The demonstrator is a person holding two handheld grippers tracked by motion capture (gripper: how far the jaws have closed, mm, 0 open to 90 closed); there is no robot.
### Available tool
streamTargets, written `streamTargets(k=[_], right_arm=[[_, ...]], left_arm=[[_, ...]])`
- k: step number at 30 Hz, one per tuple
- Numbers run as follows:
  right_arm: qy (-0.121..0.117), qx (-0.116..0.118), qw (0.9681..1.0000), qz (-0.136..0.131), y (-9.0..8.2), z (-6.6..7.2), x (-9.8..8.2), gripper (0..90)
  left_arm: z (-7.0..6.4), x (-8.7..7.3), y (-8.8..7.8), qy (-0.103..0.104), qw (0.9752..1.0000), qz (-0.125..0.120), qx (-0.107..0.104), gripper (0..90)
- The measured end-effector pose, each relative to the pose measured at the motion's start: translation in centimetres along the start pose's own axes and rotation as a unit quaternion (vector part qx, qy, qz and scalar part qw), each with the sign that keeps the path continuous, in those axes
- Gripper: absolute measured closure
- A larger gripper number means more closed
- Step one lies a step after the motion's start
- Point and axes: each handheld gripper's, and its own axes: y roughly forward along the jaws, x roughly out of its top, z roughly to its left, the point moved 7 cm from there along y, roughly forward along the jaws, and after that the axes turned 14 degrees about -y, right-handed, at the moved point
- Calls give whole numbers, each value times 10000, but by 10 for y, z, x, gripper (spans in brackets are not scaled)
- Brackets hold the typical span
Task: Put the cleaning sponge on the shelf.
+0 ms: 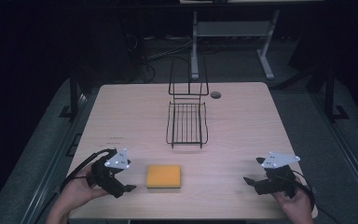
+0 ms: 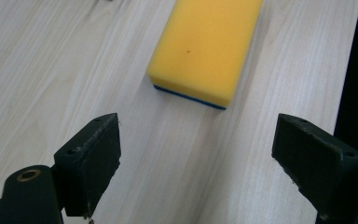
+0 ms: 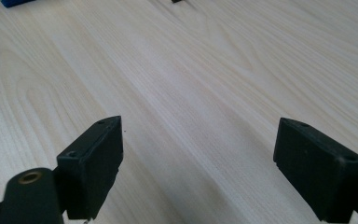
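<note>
- Bench (image 1: 242, 126): pale wood; a black wire rack (image 1: 187, 122) stands at its centre, toward the far edge.
- Sponge (image 1: 163, 176): yellow with a blue underside, lying flat near the front edge, between the two tools.
- Left tool (image 1: 121, 179): jaws wide apart, empty, just beside the sponge.
- Right tool (image 1: 255, 173): jaws wide apart, empty, over bare wood, well apart from the sponge.

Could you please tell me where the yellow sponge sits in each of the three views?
High view: sponge near the table's front edge, between the two grippers.
Left gripper view: sponge top centre, ahead of the open fingers.
Right gripper view: its blue corner top left.
Shared landmark: pale wood table.
</note>
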Motion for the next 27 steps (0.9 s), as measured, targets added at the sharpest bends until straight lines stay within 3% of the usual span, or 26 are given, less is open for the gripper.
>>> streamTargets(k=[3, 14, 27], right_arm=[[-2, 11, 10000, -5, -1, 0, 0, 154], [-51, 25, 10000, -39, -1, 0, 1, 154], [-64, 35, 10000, -68, -2, 2, 2, 155]], left_arm=[[-4, 5, 2, 72, 9999, 25, -123, 173], [-4, 13, 11, 109, 9995, 222, -195, 174], [-9, 33, 22, 258, 9985, 409, -259, 174]])
